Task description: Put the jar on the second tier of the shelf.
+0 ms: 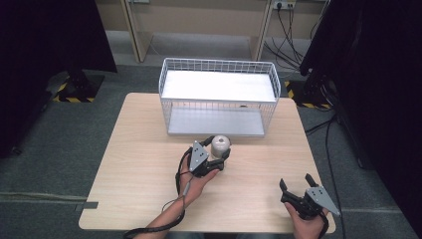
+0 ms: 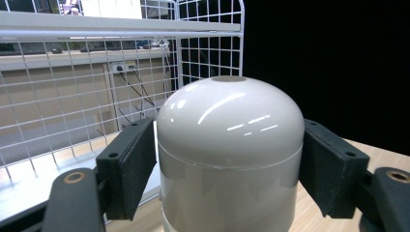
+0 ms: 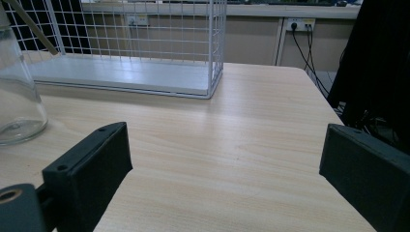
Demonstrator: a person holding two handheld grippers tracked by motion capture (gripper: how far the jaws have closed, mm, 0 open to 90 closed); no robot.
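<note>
Jar (image 2: 227, 154), domed lid on, contents unclear, clamped in left gripper (image 2: 227, 169).

Left hand-held gripper (image 1: 220, 155) clamped, right hand-held gripper (image 1: 296, 184) agape

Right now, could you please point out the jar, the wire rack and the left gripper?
jar (image 2: 231, 121): left gripper view, on its domed grey lid.
wire rack (image 1: 219, 63): high view, on its top back rim.
left gripper (image 1: 220, 155): high view, between its jaws.

You get the high view from above your side, looking down at the white wire-mesh basket (image 1: 219, 94); your left gripper view sits close before its mesh (image 2: 87, 92), your right one farther back, facing its corner (image 3: 212, 53)
</note>
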